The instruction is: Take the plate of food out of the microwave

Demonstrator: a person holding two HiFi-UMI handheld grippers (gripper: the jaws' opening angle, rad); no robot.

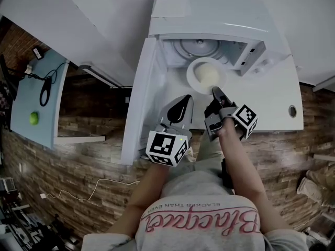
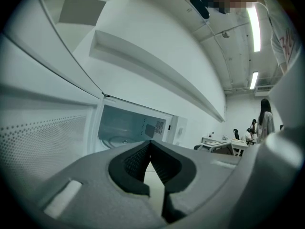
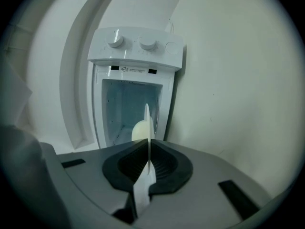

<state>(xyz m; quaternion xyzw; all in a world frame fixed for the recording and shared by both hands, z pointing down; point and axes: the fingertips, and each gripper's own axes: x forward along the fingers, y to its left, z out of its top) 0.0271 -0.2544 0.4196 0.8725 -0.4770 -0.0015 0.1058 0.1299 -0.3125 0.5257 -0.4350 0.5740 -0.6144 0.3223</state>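
At the microwave [image 1: 209, 14] mouth, the right hand-held gripper [image 1: 216, 92] is pinching the plate [image 1: 207, 75] by its near rim: stiff, slick, breakable, probably tipping easily. Beside it, the left hand-held gripper [image 1: 184, 99] is hovering closed, empty.

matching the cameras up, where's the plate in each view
Head view: plate upper centre, at the microwave mouth, right gripper fingers on its rim.
Left gripper view: not in it.
Right gripper view: edge-on at centre, clamped between the fingers.
Shared landmark: the open microwave.

Bright, even light; fisheye-warped, vignetted edges.
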